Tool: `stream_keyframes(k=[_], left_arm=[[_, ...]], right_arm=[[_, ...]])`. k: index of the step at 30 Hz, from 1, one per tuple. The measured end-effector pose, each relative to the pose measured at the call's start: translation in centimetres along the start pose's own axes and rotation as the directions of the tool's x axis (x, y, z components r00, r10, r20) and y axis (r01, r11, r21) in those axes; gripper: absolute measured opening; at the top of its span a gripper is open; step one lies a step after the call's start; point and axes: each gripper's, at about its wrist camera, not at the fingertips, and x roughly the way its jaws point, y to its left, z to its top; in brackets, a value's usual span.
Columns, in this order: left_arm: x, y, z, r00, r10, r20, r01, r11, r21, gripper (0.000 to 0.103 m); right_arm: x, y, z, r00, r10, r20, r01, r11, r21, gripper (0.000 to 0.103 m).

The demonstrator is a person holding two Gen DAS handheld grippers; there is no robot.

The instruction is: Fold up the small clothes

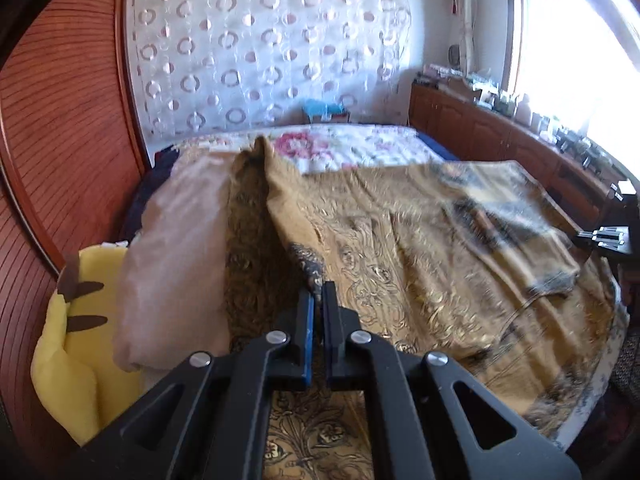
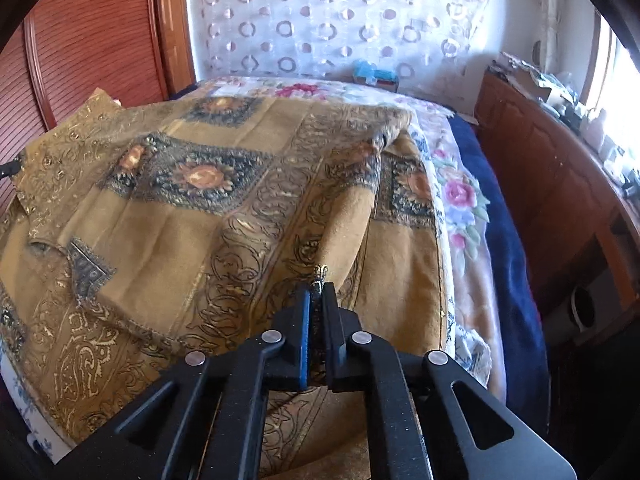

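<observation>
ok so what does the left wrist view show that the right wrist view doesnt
Only the left wrist view: a yellow plush toy and a pale pink pillow at the bed's left edge, and the left gripper shut on a corner of the golden patterned cloth.

Only the right wrist view: the right gripper shut on another fold of the golden patterned cloth, and a dark blue blanket along the bed's right side.

Both: the cloth, the floral bedspread, the circle-patterned curtain and the wooden cabinets.

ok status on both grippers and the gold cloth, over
Left gripper shut on gold patterned cloth, edge lifted. Right gripper shut on same cloth, pinching a raised fold. Pink pillow beside cloth, left side.
</observation>
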Motion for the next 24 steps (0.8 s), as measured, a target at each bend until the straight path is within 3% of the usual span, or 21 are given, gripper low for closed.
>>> stream_keyframes(k=[14,24], left_arm=[[-6.6,1.4,-3.1,0.996,-0.063,0.059,0.068,0.994,-0.085,0.002],[-8.6,0.1,-8.3,0.997,-0.072,-0.004,0.072,0.993,-0.090,0.002]], right_arm=[[-7.8,-0.1,0.0,0.987,0.073,0.144,-0.076,0.997,0.017,0.001],[-12.4,-0.3,-2.0,0.988,0.061,0.145,-0.062,0.998,-0.001,0.001]])
